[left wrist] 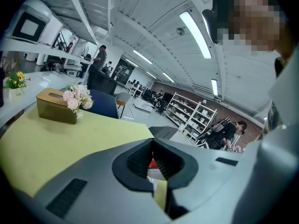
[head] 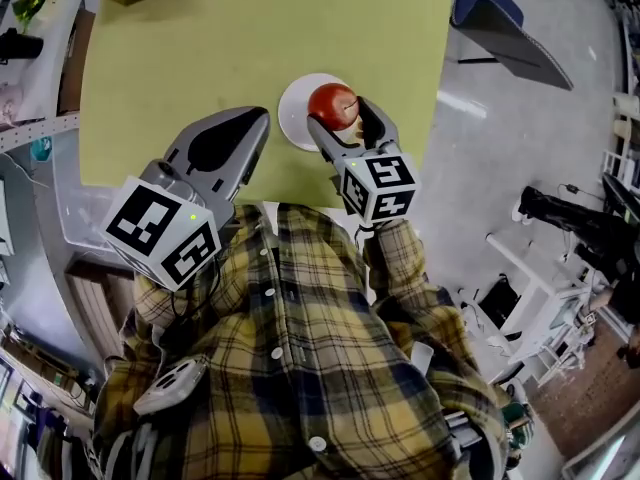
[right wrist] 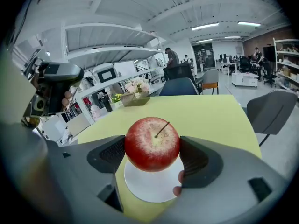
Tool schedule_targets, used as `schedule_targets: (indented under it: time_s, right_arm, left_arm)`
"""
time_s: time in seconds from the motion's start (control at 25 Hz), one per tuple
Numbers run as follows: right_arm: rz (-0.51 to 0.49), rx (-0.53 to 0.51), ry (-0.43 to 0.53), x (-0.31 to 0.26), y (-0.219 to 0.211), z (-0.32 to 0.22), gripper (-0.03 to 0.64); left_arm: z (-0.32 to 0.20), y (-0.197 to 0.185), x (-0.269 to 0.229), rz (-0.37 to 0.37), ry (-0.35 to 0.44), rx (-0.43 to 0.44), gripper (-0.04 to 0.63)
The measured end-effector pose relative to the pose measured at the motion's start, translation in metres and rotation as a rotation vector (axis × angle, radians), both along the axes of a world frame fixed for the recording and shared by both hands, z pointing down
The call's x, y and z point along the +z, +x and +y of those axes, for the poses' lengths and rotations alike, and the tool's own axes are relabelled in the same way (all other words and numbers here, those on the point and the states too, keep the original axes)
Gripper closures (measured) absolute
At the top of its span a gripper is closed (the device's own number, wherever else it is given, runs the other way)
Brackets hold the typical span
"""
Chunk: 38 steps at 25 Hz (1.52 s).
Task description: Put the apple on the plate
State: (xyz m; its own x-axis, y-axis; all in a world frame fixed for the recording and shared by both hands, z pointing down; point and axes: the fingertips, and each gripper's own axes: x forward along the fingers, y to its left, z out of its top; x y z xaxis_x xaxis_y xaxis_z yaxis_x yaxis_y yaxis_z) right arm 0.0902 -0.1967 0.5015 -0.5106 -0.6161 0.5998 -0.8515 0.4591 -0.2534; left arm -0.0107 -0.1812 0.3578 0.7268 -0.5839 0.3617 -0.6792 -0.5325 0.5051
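The jaws of the right gripper (head: 338, 111) are clenched on the apple (head: 333, 104), one ribbed pad pressed against each flank of the fruit, as is shown squarely in the right gripper view. The jaws of the left gripper (head: 257, 118) are brought together with nothing held. In the left gripper view only a narrow slit is seen below the meeting pads, and a sliver of red and white is glimpsed through it. The largest surface is the yellow-green desk (head: 200, 58), by which the upper part of the head view is filled; below it the person's plaid shirt (head: 300, 368) is seen. A dark blue chair (right wrist: 180, 85) is placed beyond the desk's far edge. On that far edge a brown tissue box (left wrist: 53, 107) is set, with pale pink flowers (left wrist: 77, 97) just beside it. A small round white plate (head: 292, 108) is laid near the desk's near edge, just to the right of the left gripper's tips. The apple, red and finely speckled with its stem turned upward, is held over the plate. In the head view it overlaps the plate's right part, and in the right gripper view the plate is seen directly beneath it. Whether fruit and plate are touching cannot be told.
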Motion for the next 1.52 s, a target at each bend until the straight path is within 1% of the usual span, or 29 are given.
schedule_targets:
  time_s: [0.16, 0.4, 0.52, 0.68, 0.8, 1.04, 1.52]
  right_arm:
    - [0.042, -0.021, -0.005, 0.019, -0.002, 0.001, 0.255]
    - [0.137, -0.054, 0.008, 0.041, -0.001, 0.004, 0.255]
    - [0.187, -0.067, 0.024, 0.047, -0.005, 0.004, 0.255]
    - [0.239, -0.087, 0.056, 0.051, -0.013, 0.003, 0.255]
    - [0.271, -0.092, 0.063, 0.053, -0.014, 0.004, 0.255]
    - [0.265, -0.077, 0.027, 0.051, -0.014, 0.003, 0.255]
    - [0.248, -0.096, 0.008, 0.044, -0.019, 0.005, 0.255]
  left_arm:
    - [0.002, -0.002, 0.009, -0.012, -0.02, -0.008, 0.588]
    - [0.007, -0.003, 0.016, -0.023, -0.037, -0.02, 0.588]
    - [0.007, -0.008, 0.017, -0.024, -0.04, -0.027, 0.588]
    - [0.007, -0.013, 0.022, -0.027, -0.045, -0.033, 0.588]
    - [0.008, -0.015, 0.023, -0.028, -0.046, -0.035, 0.588]
    - [0.008, -0.015, 0.021, -0.025, -0.044, -0.028, 0.588]
    - [0.011, -0.014, 0.017, -0.014, -0.037, -0.018, 0.588]
